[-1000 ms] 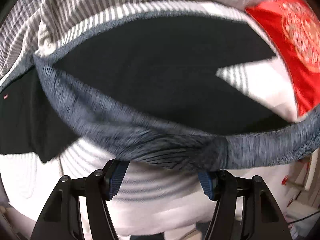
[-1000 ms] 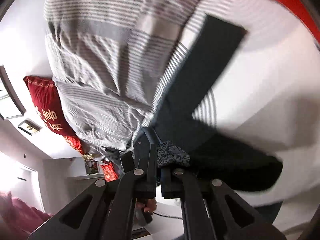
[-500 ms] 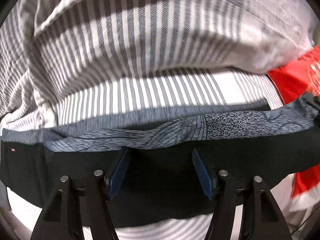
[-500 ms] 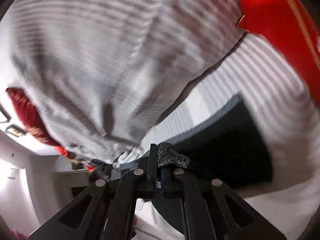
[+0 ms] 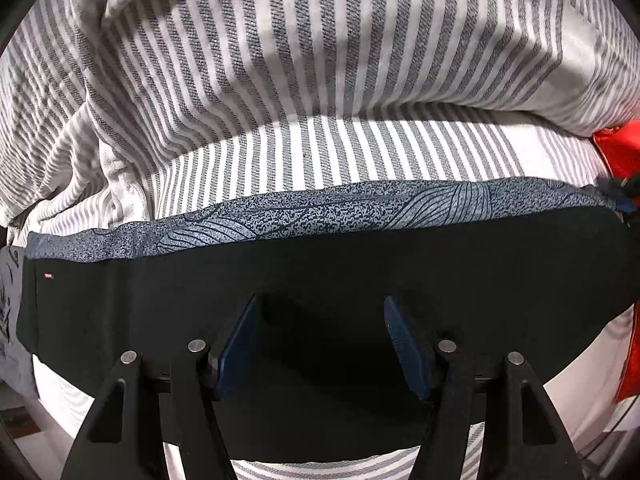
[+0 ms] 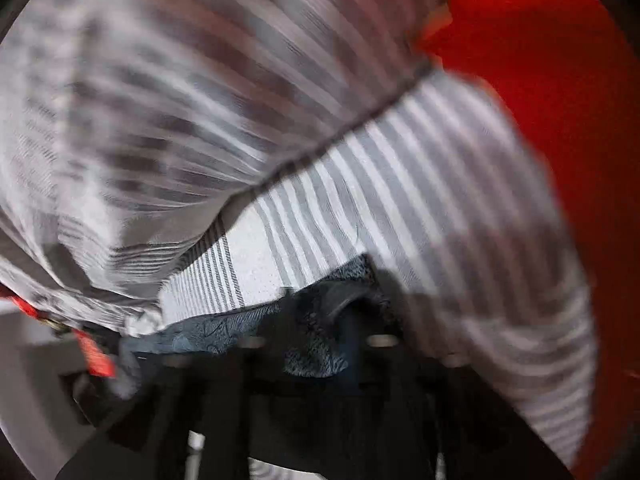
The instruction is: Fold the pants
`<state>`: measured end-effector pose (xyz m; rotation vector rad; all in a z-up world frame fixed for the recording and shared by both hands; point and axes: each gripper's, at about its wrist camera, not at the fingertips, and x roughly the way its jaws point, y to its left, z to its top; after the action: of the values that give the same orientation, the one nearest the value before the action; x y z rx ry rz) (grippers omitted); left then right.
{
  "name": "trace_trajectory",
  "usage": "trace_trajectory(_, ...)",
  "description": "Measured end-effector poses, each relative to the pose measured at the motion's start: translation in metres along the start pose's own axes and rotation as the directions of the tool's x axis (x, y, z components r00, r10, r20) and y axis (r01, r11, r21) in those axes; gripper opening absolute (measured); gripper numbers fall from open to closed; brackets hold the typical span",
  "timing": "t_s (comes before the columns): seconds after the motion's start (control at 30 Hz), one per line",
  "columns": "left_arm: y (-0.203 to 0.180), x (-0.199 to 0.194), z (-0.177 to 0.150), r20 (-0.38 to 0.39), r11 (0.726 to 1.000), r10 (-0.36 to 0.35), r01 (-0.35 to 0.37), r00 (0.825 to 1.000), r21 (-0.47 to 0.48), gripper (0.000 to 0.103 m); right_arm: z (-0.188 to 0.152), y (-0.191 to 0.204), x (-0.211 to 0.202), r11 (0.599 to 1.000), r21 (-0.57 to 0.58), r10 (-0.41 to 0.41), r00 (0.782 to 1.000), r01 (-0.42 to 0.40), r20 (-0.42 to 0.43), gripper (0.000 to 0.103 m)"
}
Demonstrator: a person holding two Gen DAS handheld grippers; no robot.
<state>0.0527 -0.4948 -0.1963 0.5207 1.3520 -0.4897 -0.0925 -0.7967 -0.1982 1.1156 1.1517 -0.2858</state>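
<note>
The black pants (image 5: 360,272) lie spread flat on the striped bedsheet (image 5: 340,152), their blue-grey patterned waistband (image 5: 320,216) along the far edge. My left gripper (image 5: 320,320) is open just above the black cloth, holding nothing. In the blurred right wrist view my right gripper (image 6: 316,344) sits low at the waistband corner (image 6: 320,320), with patterned cloth bunched between the dark fingers; the blur hides whether the jaws still pinch it.
A rumpled grey-and-white striped duvet (image 5: 280,48) is heaped beyond the pants. A red cushion (image 6: 540,80) lies at the right, its edge also showing in the left wrist view (image 5: 620,152). The floor shows below the bed edge (image 6: 40,380).
The waistband, held up and stretched a second ago, has come down onto the bed, and the pants now lie flat. My left gripper stayed open. The right view turned blurry.
</note>
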Motion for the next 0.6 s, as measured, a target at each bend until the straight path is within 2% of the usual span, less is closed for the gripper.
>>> trace_trajectory(0.07, -0.003, 0.002, 0.003, 0.004, 1.0, 0.002, -0.002, 1.0, 0.004, 0.066, -0.006, 0.006, -0.021, 0.999, -0.011, -0.043, 0.996, 0.044, 0.076, 0.07)
trace_trajectory(0.13, -0.01, 0.001, 0.01, 0.008, 1.0, -0.025, 0.025, 1.0, -0.002, 0.065, -0.015, 0.015, -0.043, 0.999, -0.031, -0.029, 0.992, 0.034, 0.124, 0.07)
trace_trajectory(0.17, -0.014, 0.001, 0.012, 0.014, 0.999, -0.034, 0.034, 0.999, 0.002, 0.065, -0.022, 0.021, -0.049, 0.999, -0.054, -0.001, 0.992, 0.008, 0.129, 0.063)
trace_trajectory(0.2, -0.023, 0.001, 0.016, 0.024, 0.999, -0.048, 0.048, 0.999, 0.016, 0.066, -0.026, 0.027, -0.051, 0.997, -0.076, 0.011, 0.992, -0.002, 0.126, 0.05)
trace_trajectory(0.23, -0.031, 0.002, 0.018, 0.027, 0.998, -0.055, 0.054, 0.998, 0.029, 0.065, -0.031, 0.035, -0.05, 0.994, -0.109, 0.008, 0.993, 0.005, 0.118, 0.044)
trace_trajectory(0.3, -0.047, 0.01, 0.021, 0.014, 0.997, -0.065, 0.064, 0.998, 0.047, 0.066, -0.035, 0.048, -0.036, 0.982, -0.182, -0.035, 0.995, 0.051, 0.089, 0.036)
trace_trajectory(0.37, -0.061, 0.02, 0.021, -0.01, 0.996, -0.071, 0.071, 0.997, 0.061, 0.066, -0.037, 0.049, -0.016, 0.973, -0.21, -0.084, 0.995, 0.094, 0.056, 0.035)
trace_trajectory(0.4, -0.067, 0.026, 0.019, -0.004, 0.996, -0.047, 0.047, 0.999, 0.081, 0.067, -0.038, 0.044, -0.006, 0.967, -0.215, -0.131, 0.99, 0.139, 0.051, 0.035)
trace_trajectory(0.43, -0.071, 0.028, 0.017, 0.019, 0.995, -0.025, 0.023, 1.0, 0.098, 0.074, -0.041, 0.031, 0.005, 0.951, -0.223, -0.204, 0.977, 0.212, 0.059, 0.033)
trace_trajectory(0.47, -0.071, 0.027, 0.015, 0.037, 0.994, -0.008, 0.004, 0.999, 0.105, 0.076, -0.043, 0.019, 0.011, 0.946, -0.221, -0.23, 0.971, 0.238, 0.062, 0.016)
trace_trajectory(0.5, -0.067, 0.025, 0.016, 0.028, 0.995, -0.023, 0.02, 0.999, 0.099, 0.076, -0.045, 0.005, 0.008, 0.958, -0.204, -0.187, 0.978, 0.203, 0.093, 0.004)
trace_trajectory(0.57, -0.051, 0.014, 0.015, 0.03, 0.996, -0.04, 0.037, 0.999, 0.078, 0.076, -0.046, -0.009, -0.001, 0.978, -0.155, -0.126, 0.989, 0.136, 0.075, 0.002)
trace_trajectory(0.6, -0.035, 0.002, 0.012, 0.07, 0.998, -0.017, 0.013, 0.997, 0.065, 0.075, -0.046, -0.012, -0.005, 0.981, -0.143, -0.123, 0.99, 0.132, 0.07, 0.002)
